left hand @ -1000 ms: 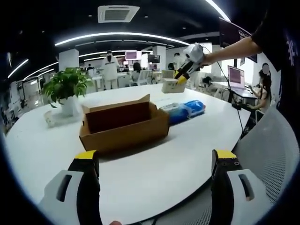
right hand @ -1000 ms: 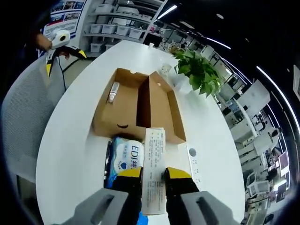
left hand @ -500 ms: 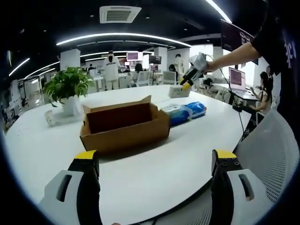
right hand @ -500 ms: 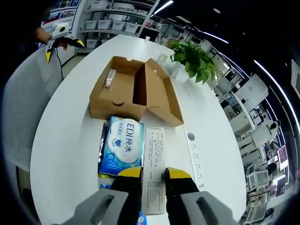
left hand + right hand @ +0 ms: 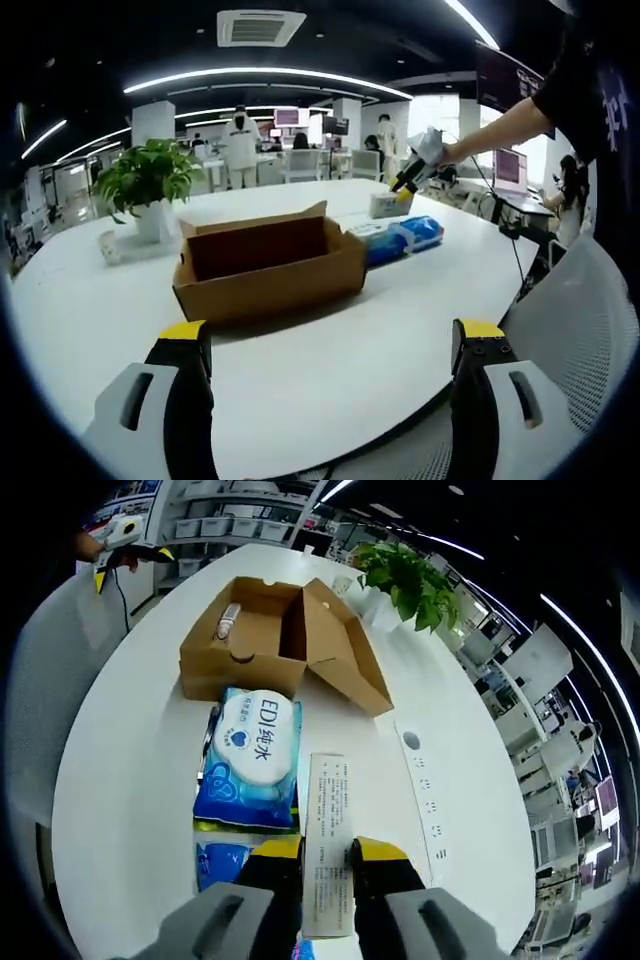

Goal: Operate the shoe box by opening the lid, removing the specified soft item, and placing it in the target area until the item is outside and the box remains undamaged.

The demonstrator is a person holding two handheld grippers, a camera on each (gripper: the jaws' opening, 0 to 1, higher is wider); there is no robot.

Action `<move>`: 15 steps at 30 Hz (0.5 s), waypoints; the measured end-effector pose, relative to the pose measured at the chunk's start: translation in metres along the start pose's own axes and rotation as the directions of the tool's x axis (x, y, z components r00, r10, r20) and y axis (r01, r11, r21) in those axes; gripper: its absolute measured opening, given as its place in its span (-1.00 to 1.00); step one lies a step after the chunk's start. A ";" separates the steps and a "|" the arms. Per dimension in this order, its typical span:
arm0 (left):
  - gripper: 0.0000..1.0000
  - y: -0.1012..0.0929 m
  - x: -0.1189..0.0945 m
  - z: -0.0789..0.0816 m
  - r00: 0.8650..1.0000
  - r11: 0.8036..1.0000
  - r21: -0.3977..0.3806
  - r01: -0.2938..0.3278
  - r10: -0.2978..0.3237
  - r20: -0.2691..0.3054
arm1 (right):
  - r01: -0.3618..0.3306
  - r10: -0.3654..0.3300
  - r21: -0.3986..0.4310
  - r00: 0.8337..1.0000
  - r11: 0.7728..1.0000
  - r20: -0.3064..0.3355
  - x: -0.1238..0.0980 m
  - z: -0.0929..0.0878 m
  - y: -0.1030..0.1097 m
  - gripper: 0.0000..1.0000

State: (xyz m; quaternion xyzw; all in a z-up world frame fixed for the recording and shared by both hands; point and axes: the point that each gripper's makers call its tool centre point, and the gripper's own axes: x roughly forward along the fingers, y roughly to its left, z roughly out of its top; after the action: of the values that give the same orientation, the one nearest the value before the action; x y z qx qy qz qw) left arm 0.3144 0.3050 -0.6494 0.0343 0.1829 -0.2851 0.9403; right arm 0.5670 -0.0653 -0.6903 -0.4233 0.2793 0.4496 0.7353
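Note:
The brown cardboard shoe box (image 5: 268, 262) stands open on the white table, its lid (image 5: 345, 660) folded out to one side. A small white tube (image 5: 228, 622) lies inside it. My right gripper (image 5: 327, 851) is shut on a long white printed carton (image 5: 328, 800), held low over the table beside a blue EDI wipes pack (image 5: 250, 760). From the left gripper view that right gripper (image 5: 418, 165) holds the carton (image 5: 388, 205) just behind the blue packs (image 5: 405, 238). My left gripper (image 5: 333, 340) hangs open near the table's edge, well short of the box.
A potted plant (image 5: 145, 180) and a small cup stand behind the box. A second blue pack (image 5: 222, 860) lies by the EDI pack. A socket strip (image 5: 420, 790) runs along the table. A mesh chair (image 5: 570, 320) sits at the right. People stand in the office behind.
My right gripper has carried the white carton away from the box, past the wipes packs and lower toward the table. My left gripper has stayed in place, open.

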 end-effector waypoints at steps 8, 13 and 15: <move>0.97 0.003 0.000 -0.005 1.000 1.000 -0.004 -0.011 0.011 -0.027 | -0.014 0.014 0.009 0.999 1.000 -0.034 0.017 -0.025 -0.008 -0.72; 0.96 0.004 0.000 -0.008 0.999 1.000 -0.007 -0.018 0.018 -0.041 | -0.033 0.033 0.000 0.998 0.999 -0.058 0.025 -0.040 -0.007 -0.72; 0.96 0.004 0.000 -0.009 0.999 1.000 -0.008 -0.020 0.020 -0.048 | -0.040 0.040 -0.002 0.997 0.999 -0.073 0.027 -0.047 -0.006 -0.72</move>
State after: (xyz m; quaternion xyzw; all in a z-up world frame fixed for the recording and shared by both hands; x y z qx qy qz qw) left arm 0.3138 0.3103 -0.6578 0.0392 0.2063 -0.2739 0.9385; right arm 0.5833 -0.0961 -0.7324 -0.4349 0.3134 0.4489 0.7149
